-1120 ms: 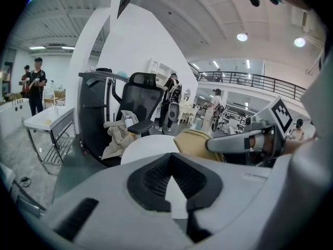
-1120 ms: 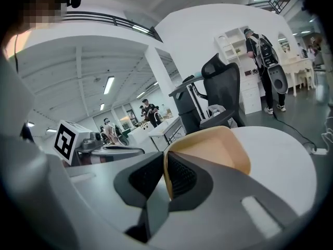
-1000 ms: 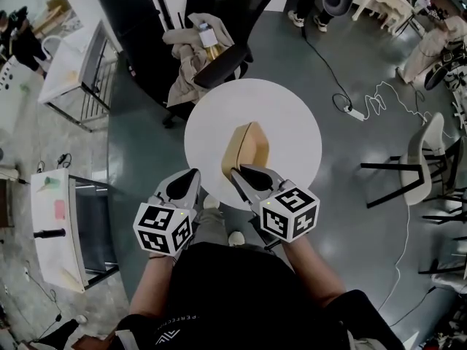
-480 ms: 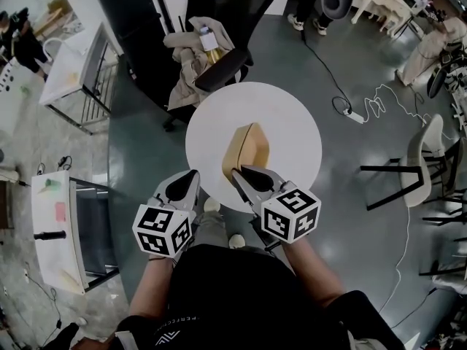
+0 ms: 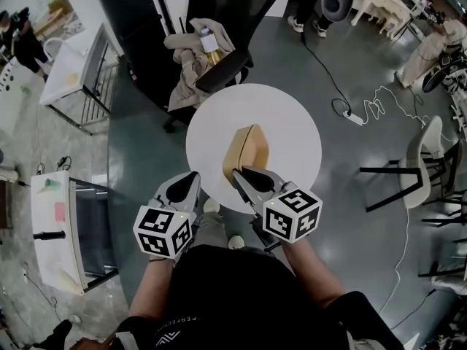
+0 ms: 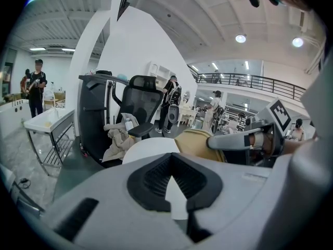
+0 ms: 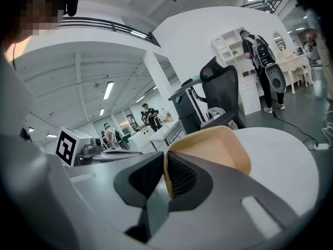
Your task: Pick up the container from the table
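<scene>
Left gripper [image 5: 193,176] sits at the table's near-left edge, jaw tips together, empty. Right gripper [image 5: 238,172] is clamped narrow on the near wall of the tan container [image 5: 249,146], which is mid-table, nearer the front edge. The white round table [image 5: 292,130] is bare around it. An office chair [image 5: 232,63] crowds the far edge.

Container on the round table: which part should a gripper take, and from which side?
Its thin near wall, at the rim, approached from the person's side. The container looks too broad to span, but that wall slips between the jaws; the right gripper is shut on it there.
</scene>
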`<state>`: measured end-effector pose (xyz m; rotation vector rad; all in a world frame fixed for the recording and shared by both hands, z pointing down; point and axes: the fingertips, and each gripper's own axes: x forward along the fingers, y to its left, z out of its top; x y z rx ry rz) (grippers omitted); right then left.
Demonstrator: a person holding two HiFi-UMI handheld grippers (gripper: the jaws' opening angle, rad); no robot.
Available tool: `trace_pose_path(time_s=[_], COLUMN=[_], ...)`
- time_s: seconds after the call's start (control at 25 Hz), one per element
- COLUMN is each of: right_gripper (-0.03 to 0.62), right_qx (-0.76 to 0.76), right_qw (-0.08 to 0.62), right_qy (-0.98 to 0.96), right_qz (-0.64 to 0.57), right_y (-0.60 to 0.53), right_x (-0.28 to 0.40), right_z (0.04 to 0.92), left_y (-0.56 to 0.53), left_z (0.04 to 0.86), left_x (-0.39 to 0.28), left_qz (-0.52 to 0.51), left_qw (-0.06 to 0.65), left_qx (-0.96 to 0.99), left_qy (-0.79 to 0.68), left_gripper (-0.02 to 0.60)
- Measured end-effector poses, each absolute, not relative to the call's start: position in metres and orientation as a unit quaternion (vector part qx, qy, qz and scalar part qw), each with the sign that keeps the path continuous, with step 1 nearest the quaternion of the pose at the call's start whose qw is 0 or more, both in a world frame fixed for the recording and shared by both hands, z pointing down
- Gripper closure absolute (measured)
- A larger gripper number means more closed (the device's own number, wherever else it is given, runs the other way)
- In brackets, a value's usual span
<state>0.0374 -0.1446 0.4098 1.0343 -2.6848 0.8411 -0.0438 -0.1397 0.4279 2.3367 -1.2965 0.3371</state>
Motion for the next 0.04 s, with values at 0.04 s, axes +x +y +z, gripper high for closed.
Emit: trace_pose_path(time_s=[0.04], right_gripper=[0.569], right_qx=[0.344], right_qw=[0.072], right_qy=[-0.893], right_qz=[0.279], right_y=[-0.1448], right_x=[0.0374], right_z=[0.4100], left_y=[-0.1395], left_z=[0.4283], left_x=[-0.0440], left_qz=[0.122], left_qw=[0.222], left_qx=[0.846], left_qy=[-0.469], left_gripper=[0.580])
